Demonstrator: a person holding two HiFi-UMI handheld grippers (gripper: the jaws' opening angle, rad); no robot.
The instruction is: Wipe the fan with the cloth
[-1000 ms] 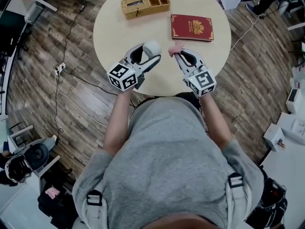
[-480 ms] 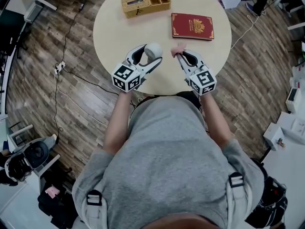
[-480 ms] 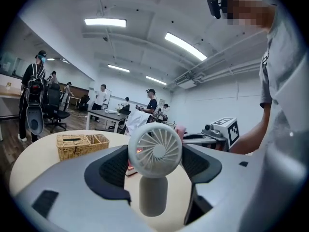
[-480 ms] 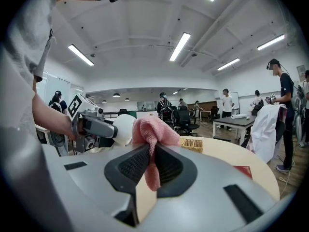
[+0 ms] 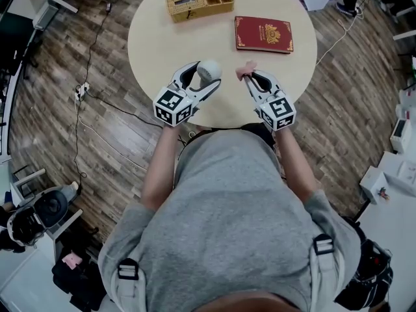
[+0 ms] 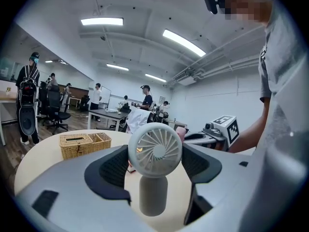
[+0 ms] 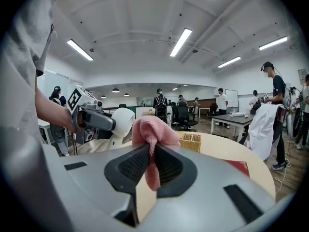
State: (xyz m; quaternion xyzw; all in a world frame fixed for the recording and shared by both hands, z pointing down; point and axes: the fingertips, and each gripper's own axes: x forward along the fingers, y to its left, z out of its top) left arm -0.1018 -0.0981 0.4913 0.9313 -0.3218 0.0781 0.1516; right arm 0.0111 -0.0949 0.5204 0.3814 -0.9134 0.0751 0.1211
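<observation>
A small white handheld fan (image 5: 208,69) is held upright over the near part of the round table. My left gripper (image 5: 203,78) is shut on its handle. In the left gripper view the fan's grille (image 6: 154,150) faces the camera, with the handle (image 6: 153,192) between the jaws. My right gripper (image 5: 250,78) is shut on a pink cloth (image 5: 245,69), which sits a short gap to the right of the fan. In the right gripper view the cloth (image 7: 153,132) bunches above the jaws, and the fan (image 7: 120,123) shows to its left, apart from it.
A wicker basket (image 5: 198,5) with compartments stands at the far edge of the beige table (image 5: 156,41). A red book (image 5: 264,34) lies at the far right. Wooden floor with cables surrounds the table. People and desks are in the background.
The left gripper with the fan has shifted slightly toward the table's middle and turned a little. The cloth has edged a bit right. Both grips are unchanged.
</observation>
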